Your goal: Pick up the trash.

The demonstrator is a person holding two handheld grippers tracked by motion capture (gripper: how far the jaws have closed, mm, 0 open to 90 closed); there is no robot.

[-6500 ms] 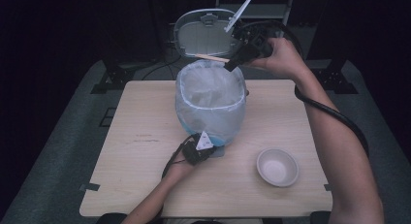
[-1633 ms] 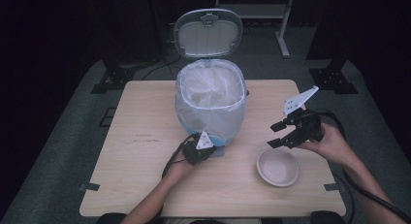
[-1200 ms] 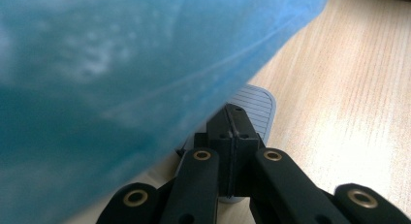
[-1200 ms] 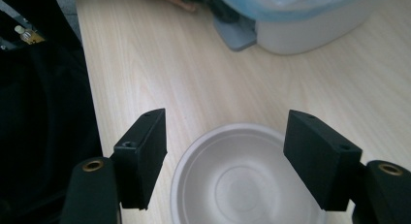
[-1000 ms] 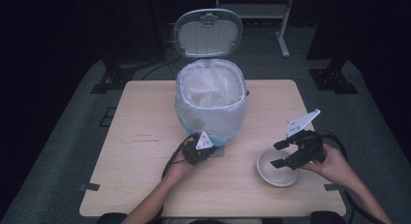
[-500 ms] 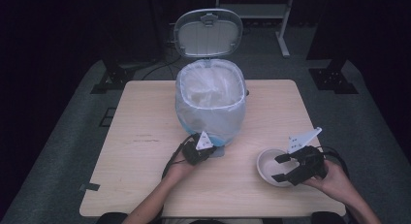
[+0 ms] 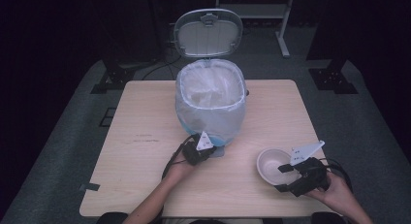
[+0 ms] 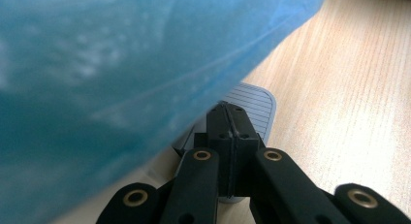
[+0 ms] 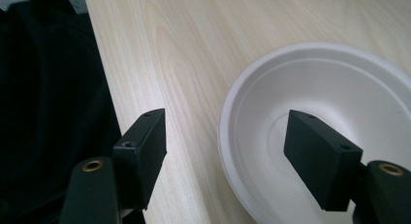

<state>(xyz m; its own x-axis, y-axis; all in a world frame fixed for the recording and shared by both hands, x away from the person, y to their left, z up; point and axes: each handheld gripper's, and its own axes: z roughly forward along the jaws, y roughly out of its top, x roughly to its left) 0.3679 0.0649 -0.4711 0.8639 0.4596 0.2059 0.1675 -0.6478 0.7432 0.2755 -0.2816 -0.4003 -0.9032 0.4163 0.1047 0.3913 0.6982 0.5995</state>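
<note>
Table: a light wooden table [image 7: 145, 151] with dark floor all around it, the person's forearms coming in from the near edge.

Bin: a pedal bin [image 7: 211, 105] stands at the middle of the table, lined with a thin white bag [image 7: 184, 105] folded over its rim; its blue wall [image 8: 121, 54] looms close in the left gripper view.

Lid: the bin's grey lid [image 7: 208, 32] stands up and open behind the rim, its inner face turned to the camera.

Pedal: a grey ribbed pedal [image 8: 252, 105] sticks out at the foot of the bin on the near side, low over the tabletop.

Left gripper: the left gripper [image 7: 197, 152] sits right at the bin's near base, and its jaws are pressed together with no gap, tips resting on top of the pedal in its own view [image 8: 228, 122].

Left hand: the left hand [image 7: 180, 167] grips the tool from behind, just in front of the bin.

Bowl: a white bowl [image 7: 272, 166] rests upright on the table at the near right, well apart from the bin, nothing in it.

Right gripper: here's the right gripper [image 7: 285, 178] at the bowl's near edge, jaws spread wide; in its own view [image 9: 228, 161] one jaw hangs over the bowl's inside, the other over bare wood, with the bowl's rim [image 9: 225, 122] between them and neither clearly touching it.

Right hand: the right hand [image 7: 339, 192] holds the tool near the table's front right corner.
</note>
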